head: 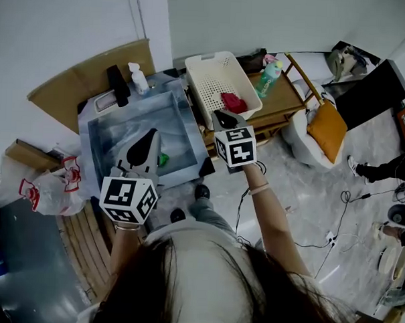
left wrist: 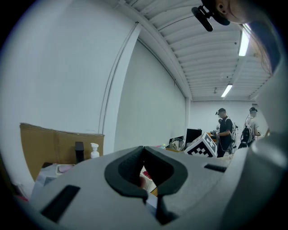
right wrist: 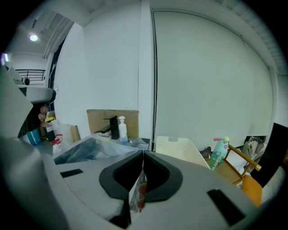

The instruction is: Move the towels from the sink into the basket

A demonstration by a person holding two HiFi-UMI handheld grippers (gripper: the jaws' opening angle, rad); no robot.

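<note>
Crumpled red towel point(head: 233, 102) in the cream perforated plastic basket point(head: 208, 57); small green towel point(head: 163, 160) yet to leave the plastic-lined steel sink point(head: 127, 131).
We held the left tool point(head: 150, 135) over the sink, well placed, we judged, for the green towel just beside it, and the right tool point(head: 219, 115) at the basket's near rim; both tools' jaws were pressed together on nothing.

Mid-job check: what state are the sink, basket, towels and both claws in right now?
Grey rectangular sink: holds one towel.
Cream perforated plastic basket: upright beside the sink, holds one towel.
Green cloth towel: lying in the sink, not yet moved.
Red cloth towel: lying in the basket.
Left claw: shut, empty, over the sink.
Right claw: shut, empty, by the basket's near edge.
</note>
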